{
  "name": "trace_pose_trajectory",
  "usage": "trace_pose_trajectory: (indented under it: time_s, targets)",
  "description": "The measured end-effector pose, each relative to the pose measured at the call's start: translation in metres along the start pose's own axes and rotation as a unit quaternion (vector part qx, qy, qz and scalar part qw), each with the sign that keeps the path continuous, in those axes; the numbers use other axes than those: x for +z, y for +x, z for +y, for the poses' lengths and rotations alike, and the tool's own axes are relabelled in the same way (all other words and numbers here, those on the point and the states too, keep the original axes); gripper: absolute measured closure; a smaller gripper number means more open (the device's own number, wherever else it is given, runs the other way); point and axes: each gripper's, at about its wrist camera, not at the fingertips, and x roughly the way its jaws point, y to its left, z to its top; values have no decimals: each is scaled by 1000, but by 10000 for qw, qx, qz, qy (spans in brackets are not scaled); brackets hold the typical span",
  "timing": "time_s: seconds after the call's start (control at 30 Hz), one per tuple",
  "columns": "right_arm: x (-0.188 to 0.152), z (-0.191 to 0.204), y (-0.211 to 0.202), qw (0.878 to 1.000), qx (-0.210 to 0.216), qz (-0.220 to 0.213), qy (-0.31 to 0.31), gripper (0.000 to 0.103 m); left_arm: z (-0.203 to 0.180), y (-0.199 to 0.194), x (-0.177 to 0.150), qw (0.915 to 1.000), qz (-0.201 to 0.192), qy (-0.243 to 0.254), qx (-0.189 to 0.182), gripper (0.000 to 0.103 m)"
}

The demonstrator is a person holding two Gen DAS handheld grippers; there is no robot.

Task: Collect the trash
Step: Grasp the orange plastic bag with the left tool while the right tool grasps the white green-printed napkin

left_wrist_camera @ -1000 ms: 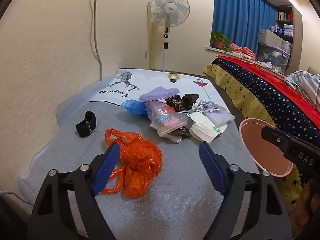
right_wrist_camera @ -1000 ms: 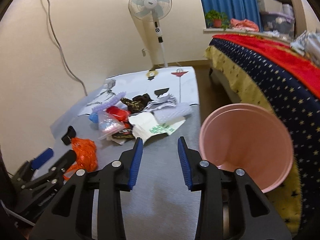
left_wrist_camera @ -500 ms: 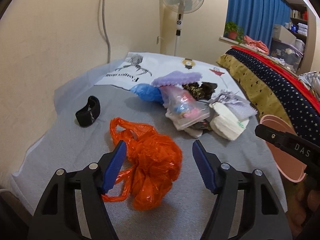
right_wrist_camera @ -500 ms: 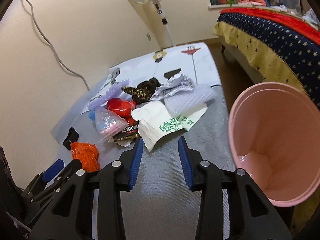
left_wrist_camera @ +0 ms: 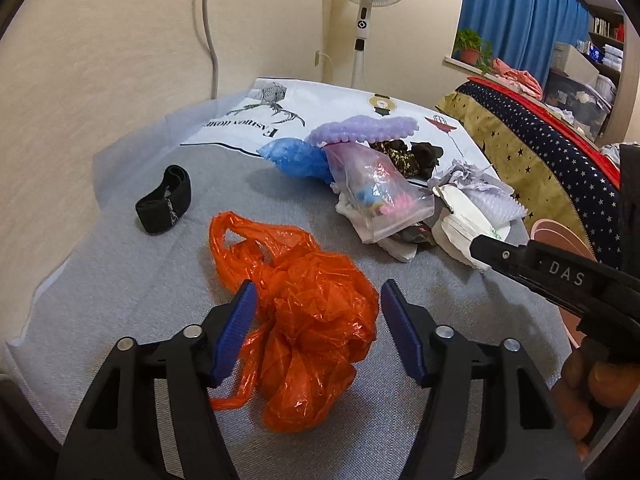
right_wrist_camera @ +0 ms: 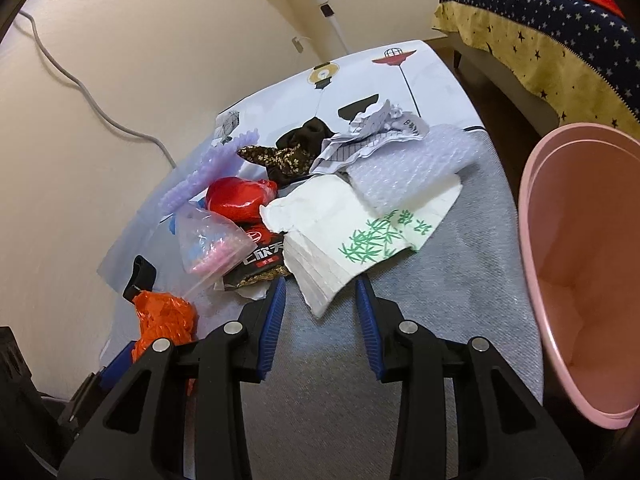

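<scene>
Nearest, the left gripper [left_wrist_camera: 316,312] is closing, its ribbed blue pads either side of the crinkled orange plastic bag [left_wrist_camera: 308,320] but not pressing it, so nothing is grasped; the bag lies glossy and bunched on the grey woven cloth of the worktop [left_wrist_camera: 120,280]. The right gripper [right_wrist_camera: 321,294] is also closing, empty, with the corner of a folded white paper wrapper [right_wrist_camera: 340,240] printed with green bamboo between its tips, untouched. Beyond lie a clear zip bag [right_wrist_camera: 208,240], a dark snack packet [right_wrist_camera: 260,260] half buried, a shiny red lump [right_wrist_camera: 236,198], bubble wrap [right_wrist_camera: 408,168], crumpled paper [right_wrist_camera: 372,128] and a black elastic band [left_wrist_camera: 164,200]. The smooth pink bin [right_wrist_camera: 580,260] at the worktop's right is cut off by the frame.
</scene>
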Motion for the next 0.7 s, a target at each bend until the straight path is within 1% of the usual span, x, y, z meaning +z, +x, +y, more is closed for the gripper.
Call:
trace_pose_trajectory:
  time_s: [0.03, 0.07, 0.1, 0.17, 0.27, 0.37, 0.6, 0.7]
  targets:
    - [1, 1, 1, 10000, 4, 14, -21, 82, 0, 1, 0, 10000, 21, 2, -12, 45]
    - [1, 2, 1, 10000, 11, 19, -51, 92, 0, 2, 0, 10000, 43, 6, -15, 49]
    - [2, 4, 0, 9999, 57, 6, -100, 95, 1, 3, 0, 10000, 80, 0, -25, 55]
    - [2, 8, -2, 9997, 152, -6, -195, 100, 1, 3, 0, 9999, 116, -10, -21, 58]
    - [2, 21, -11, 9983, 365, -59, -447, 100, 2, 2, 1, 9999, 90, -35, -27, 63]
    - [3, 33, -24, 9964, 528, -158, -649, 100, 5, -3, 2, 10000, 50, -77, -15, 64]
    - [-6, 51, -58, 9903, 1000, -277, -930, 100, 9, -24, 4, 9998, -126, -136, -39, 64]
    - [-12, 59, -72, 9883, 1037, -342, -1067, 100, 12, -36, 4, 9996, -223, -147, -46, 64]
